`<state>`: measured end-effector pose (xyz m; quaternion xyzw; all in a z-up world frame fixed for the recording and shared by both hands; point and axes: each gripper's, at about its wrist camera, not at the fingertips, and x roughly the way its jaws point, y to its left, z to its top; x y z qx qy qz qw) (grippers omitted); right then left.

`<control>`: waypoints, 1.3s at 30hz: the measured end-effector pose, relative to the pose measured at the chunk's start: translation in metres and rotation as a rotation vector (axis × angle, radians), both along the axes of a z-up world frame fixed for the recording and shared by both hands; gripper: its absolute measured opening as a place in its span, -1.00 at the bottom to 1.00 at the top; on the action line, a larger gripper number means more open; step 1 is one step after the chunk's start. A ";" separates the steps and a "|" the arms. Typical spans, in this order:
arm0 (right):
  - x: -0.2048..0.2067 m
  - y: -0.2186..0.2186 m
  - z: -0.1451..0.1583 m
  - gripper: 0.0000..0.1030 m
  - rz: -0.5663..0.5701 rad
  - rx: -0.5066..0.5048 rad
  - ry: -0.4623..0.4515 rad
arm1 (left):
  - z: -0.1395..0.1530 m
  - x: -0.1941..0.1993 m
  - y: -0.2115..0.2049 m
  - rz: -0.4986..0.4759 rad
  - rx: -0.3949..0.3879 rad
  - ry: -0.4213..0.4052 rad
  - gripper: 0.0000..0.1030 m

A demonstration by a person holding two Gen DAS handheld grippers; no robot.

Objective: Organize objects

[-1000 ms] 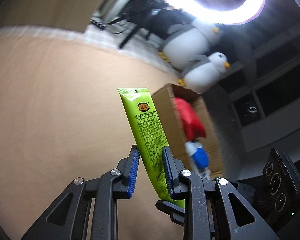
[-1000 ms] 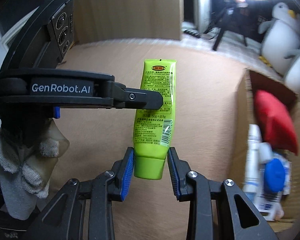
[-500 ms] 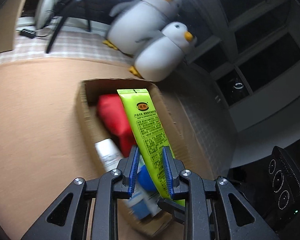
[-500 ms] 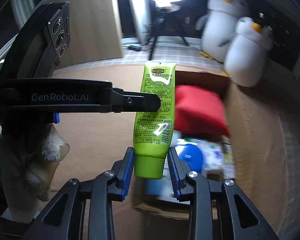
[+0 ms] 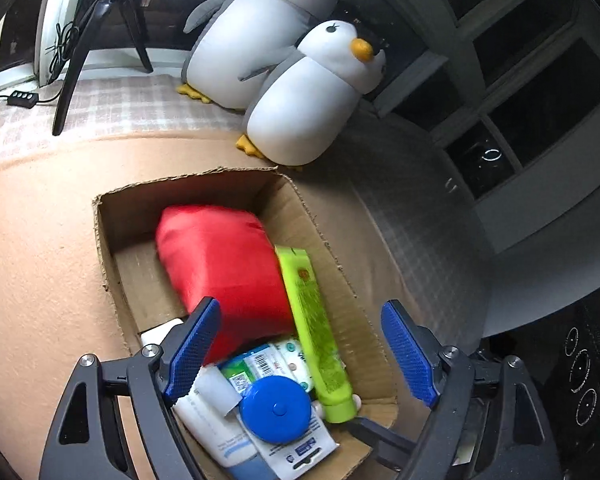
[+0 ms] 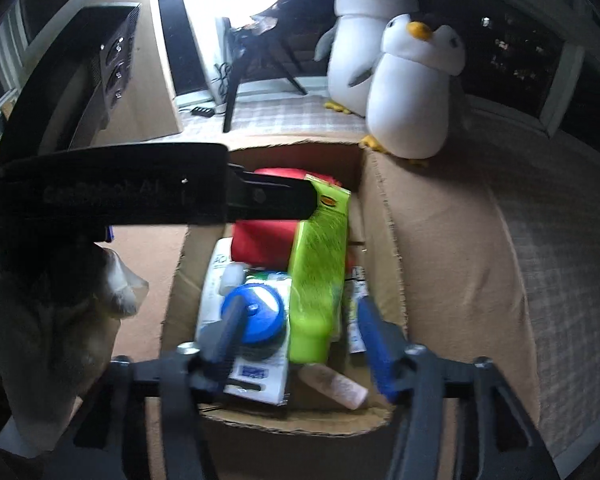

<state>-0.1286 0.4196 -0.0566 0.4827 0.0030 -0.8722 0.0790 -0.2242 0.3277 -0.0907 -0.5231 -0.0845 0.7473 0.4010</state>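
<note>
Both grippers' fingers just opened wide, empty – left gripper (image 5: 300, 354), right gripper (image 6: 300, 330). Green tube (image 5: 312, 328) in cardboard box (image 5: 108, 240) (against right wall). Risk: low withdrawal snags contents.

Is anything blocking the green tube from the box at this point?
Nothing visible. The green tube already lies inside the box, along its right wall beside the red pouch. The jaws of the left gripper and right gripper have just been opening; neither grips it.
</note>
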 end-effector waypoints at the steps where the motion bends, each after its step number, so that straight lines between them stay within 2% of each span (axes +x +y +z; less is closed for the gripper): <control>1: 0.001 0.002 0.000 0.17 -0.001 0.000 0.000 | -0.001 -0.002 0.000 0.004 -0.010 0.000 0.65; 12: 0.000 0.009 -0.008 0.19 -0.041 -0.043 -0.038 | -0.002 -0.005 -0.017 0.024 -0.059 0.018 0.67; 19: 0.006 -0.001 -0.006 0.24 -0.052 -0.056 -0.042 | 0.010 0.004 -0.044 0.040 -0.082 0.062 0.68; 29: 0.015 -0.024 0.004 0.29 -0.078 -0.109 -0.020 | 0.033 0.026 -0.118 0.103 -0.173 0.170 0.69; 39: 0.027 -0.077 0.015 0.33 -0.044 -0.142 0.001 | 0.051 0.055 -0.209 0.189 -0.240 0.249 0.77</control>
